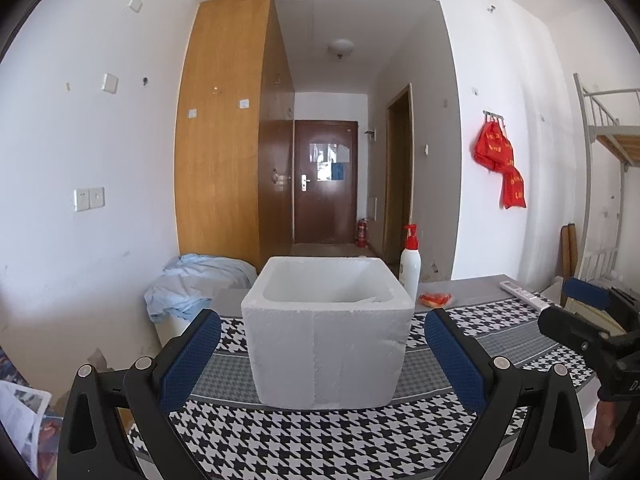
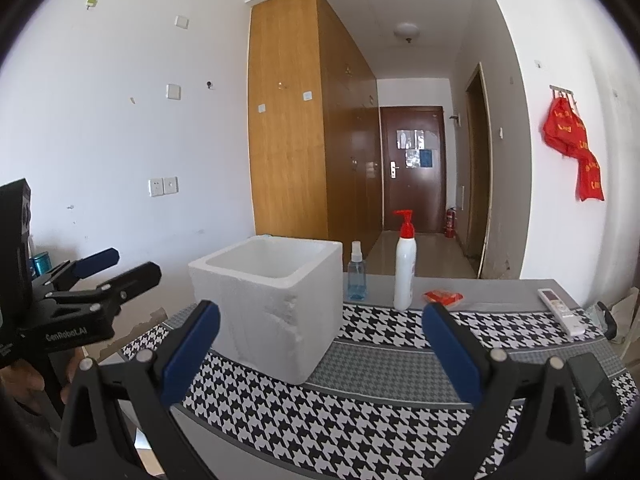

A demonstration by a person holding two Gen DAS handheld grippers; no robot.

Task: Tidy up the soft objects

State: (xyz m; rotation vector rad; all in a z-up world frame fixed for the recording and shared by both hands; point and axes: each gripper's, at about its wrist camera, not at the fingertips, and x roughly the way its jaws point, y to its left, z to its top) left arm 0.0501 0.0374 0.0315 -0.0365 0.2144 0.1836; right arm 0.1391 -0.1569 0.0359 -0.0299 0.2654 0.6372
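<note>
Rough white foam box (image 1: 326, 336) on matt houndstooth cloth (image 1: 320, 440)

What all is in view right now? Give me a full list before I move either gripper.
foam box: 1, white, open top, on the mat, left of centre
houndstooth mat: 1, black and white, covers the table
pump bottle: 1, white with red pump, behind the box to its right
spray bottle: 1, clear blue, between box and pump bottle
red packet: 1, red-orange, right of pump bottle
remote control: 1, white, far right
phone: 1, black, near right edge
blue cloth: 1, light blue, heaped left of the table
left hand-held gripper: 1, black with blue pads, open
right hand-held gripper: 1, same, open
</note>
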